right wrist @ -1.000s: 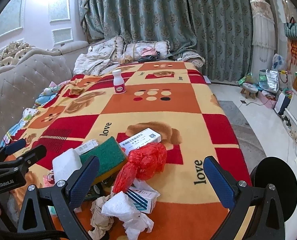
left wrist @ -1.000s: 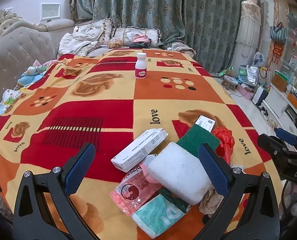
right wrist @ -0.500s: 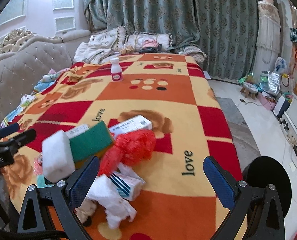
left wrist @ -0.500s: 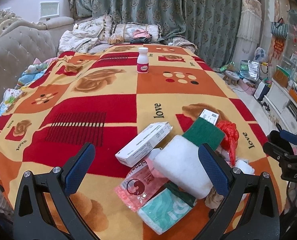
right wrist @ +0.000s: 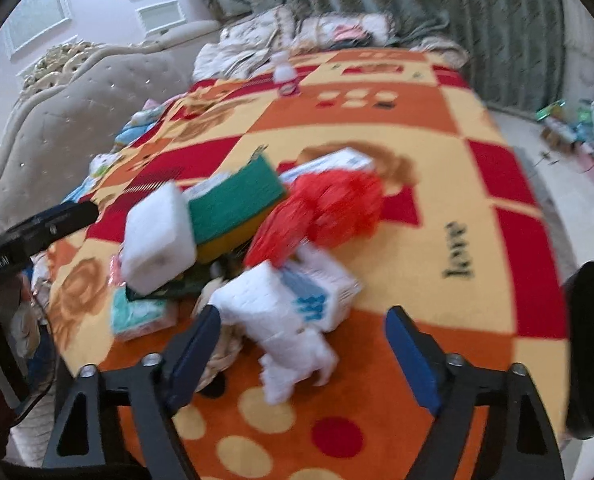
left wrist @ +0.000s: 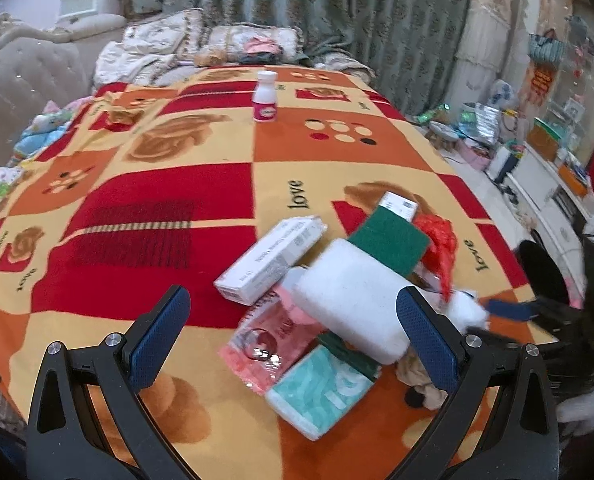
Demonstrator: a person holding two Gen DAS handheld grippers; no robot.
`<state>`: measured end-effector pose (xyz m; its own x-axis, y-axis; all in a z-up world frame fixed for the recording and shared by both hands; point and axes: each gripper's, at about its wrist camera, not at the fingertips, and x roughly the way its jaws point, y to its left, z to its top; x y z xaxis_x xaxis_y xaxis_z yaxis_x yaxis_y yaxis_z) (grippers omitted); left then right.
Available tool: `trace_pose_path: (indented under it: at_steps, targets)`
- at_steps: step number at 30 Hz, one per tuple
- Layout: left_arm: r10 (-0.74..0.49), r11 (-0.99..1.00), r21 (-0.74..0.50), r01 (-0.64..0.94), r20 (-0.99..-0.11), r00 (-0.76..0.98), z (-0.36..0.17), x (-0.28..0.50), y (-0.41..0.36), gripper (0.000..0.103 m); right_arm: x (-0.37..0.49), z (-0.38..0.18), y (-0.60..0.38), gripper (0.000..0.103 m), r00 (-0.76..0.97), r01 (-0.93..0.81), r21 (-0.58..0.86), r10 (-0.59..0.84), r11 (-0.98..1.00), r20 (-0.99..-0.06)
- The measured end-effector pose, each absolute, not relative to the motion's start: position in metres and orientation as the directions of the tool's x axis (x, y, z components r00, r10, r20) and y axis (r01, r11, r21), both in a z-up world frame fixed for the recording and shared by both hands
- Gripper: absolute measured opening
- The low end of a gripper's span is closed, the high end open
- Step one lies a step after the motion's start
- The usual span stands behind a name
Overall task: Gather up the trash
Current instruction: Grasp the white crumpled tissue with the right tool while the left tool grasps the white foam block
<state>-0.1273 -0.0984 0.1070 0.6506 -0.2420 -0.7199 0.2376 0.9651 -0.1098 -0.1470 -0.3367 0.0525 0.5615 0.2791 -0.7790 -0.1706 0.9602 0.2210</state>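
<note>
A pile of trash lies on the patterned blanket [left wrist: 177, 184] near its front edge: a white foam block [left wrist: 353, 300], a green sponge [left wrist: 389, 236], a white carton [left wrist: 269, 260], a pink packet [left wrist: 265, 344], a teal tissue pack [left wrist: 321, 392] and a red plastic bag [left wrist: 437, 240]. My left gripper [left wrist: 293, 336] is open, its fingers either side of the pink packet and foam block. My right gripper [right wrist: 303, 348] is open, its fingers astride crumpled white tissue [right wrist: 285, 328] beside a blue-and-white box [right wrist: 321, 284]. The red bag [right wrist: 329, 208] lies behind.
A white bottle with a pink label [left wrist: 265, 96] stands far back on the blanket. Pillows and clothes [left wrist: 201, 40] are piled beyond it. A tufted sofa [right wrist: 77, 100] borders the left. A cluttered floor [left wrist: 481, 136] lies to the right.
My right gripper has dropped down and forward onto the pile, now straddling the white tissue. My left gripper has held nearly still, drifting slightly.
</note>
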Motion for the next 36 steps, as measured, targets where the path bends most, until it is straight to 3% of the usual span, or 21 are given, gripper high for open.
trace_pose_path:
  at_steps: [1, 3, 7, 18, 19, 20, 22, 36]
  targets:
    - [-0.252, 0.962, -0.112, 0.251, -0.722, 0.644, 0.107, -0.127, -0.101, 0.102, -0.146, 0.047, -0.334, 0.058, 0.542, -0.185, 0.245, 0.306, 0.952, -0.782]
    - [-0.267, 0.955, -0.113, 0.274, -0.729, 0.63, 0.106, -0.126, -0.109, 0.102, -0.144, 0.038, -0.329, 0.048, 0.511, -0.198, 0.276, 0.339, 0.941, -0.79]
    - [-0.302, 0.94, -0.131, 0.315, -0.747, 0.592, 0.099, -0.121, -0.127, 0.102, -0.145, 0.038, -0.332, 0.038, 0.521, -0.197, 0.286, 0.347, 0.938, -0.78]
    - [-0.275, 0.945, -0.119, 0.305, -0.794, 0.542, 0.078, -0.085, -0.159, 0.102, -0.151, 0.055, -0.36, 0.037, 0.557, -0.169, 0.297, 0.34, 0.94, -0.758]
    - [-0.264, 0.945, -0.103, 0.311, -0.803, 0.535, 0.075, -0.083, -0.162, 0.097, -0.152, 0.054, -0.362, 0.037, 0.556, -0.165, 0.305, 0.344, 0.938, -0.756]
    - [-0.254, 0.945, -0.089, 0.316, -0.809, 0.53, 0.072, -0.082, -0.165, 0.086, -0.152, 0.054, -0.364, 0.037, 0.556, -0.162, 0.309, 0.346, 0.937, -0.756]
    - [-0.251, 0.943, -0.082, 0.323, -0.813, 0.525, 0.072, -0.082, -0.165, 0.084, -0.154, 0.054, -0.366, 0.037, 0.556, -0.159, 0.314, 0.347, 0.936, -0.755]
    - [-0.388, 0.902, -0.175, 0.394, -0.726, 0.568, 0.144, -0.094, -0.168, 0.08, -0.16, 0.073, -0.391, 0.037, 0.601, -0.142, 0.33, 0.346, 0.933, -0.72]
